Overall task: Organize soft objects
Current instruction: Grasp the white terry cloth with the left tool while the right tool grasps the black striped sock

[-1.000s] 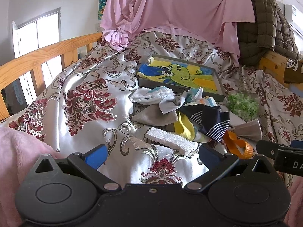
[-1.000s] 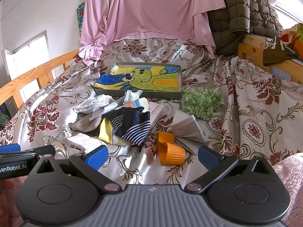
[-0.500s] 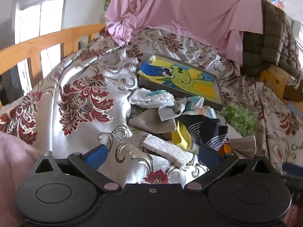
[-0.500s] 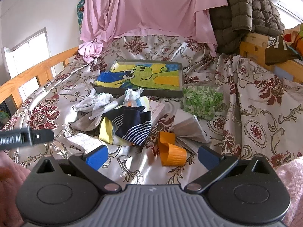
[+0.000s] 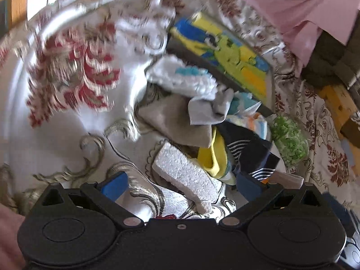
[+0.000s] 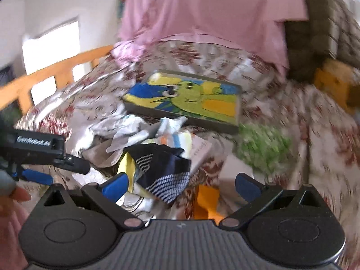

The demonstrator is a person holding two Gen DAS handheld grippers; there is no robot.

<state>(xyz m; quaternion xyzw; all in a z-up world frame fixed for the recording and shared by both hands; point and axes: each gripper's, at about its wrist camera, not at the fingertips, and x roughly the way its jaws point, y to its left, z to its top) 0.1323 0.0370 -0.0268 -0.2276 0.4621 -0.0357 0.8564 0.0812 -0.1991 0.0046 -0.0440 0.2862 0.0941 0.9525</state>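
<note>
A heap of socks and small cloths (image 5: 209,121) lies in the middle of a floral satin bedspread (image 5: 67,103) — a navy sock with white stripes (image 6: 162,168) on its near edge, a yellow piece (image 5: 213,155) tucked under it, a grey cloth (image 5: 177,121) beside that, and a white-and-turquoise fluffy sock (image 5: 182,78) on the far side. A white foam-like block (image 5: 186,175) rests just in front of the heap, lying tilted between my left fingers.

My left gripper (image 5: 180,183) hangs low over the bedspread with its blue-padded fingers (image 5: 113,184) spread wide, holding nothing; the block sits between them, but I cannot tell whether either pad touches it. My right gripper (image 6: 180,186) is likewise spread apart and empty, the striped sock and an orange plastic piece (image 6: 207,200) showing between its fingers. In the right wrist view my left gripper reaches in from the left edge toward the heap.

Behind the heap stands a shallow grey box (image 6: 186,99) with a green-and-yellow cartoon picture on it, touching the far cloths. To its right sits a clear container of green bits (image 5: 290,137), near the heap. A pink sheet (image 6: 211,11) hangs at the back, an olive quilted jacket (image 6: 324,33) to its right, and a wooden bed rail (image 6: 51,78) runs along the left — both views are blurred.
</note>
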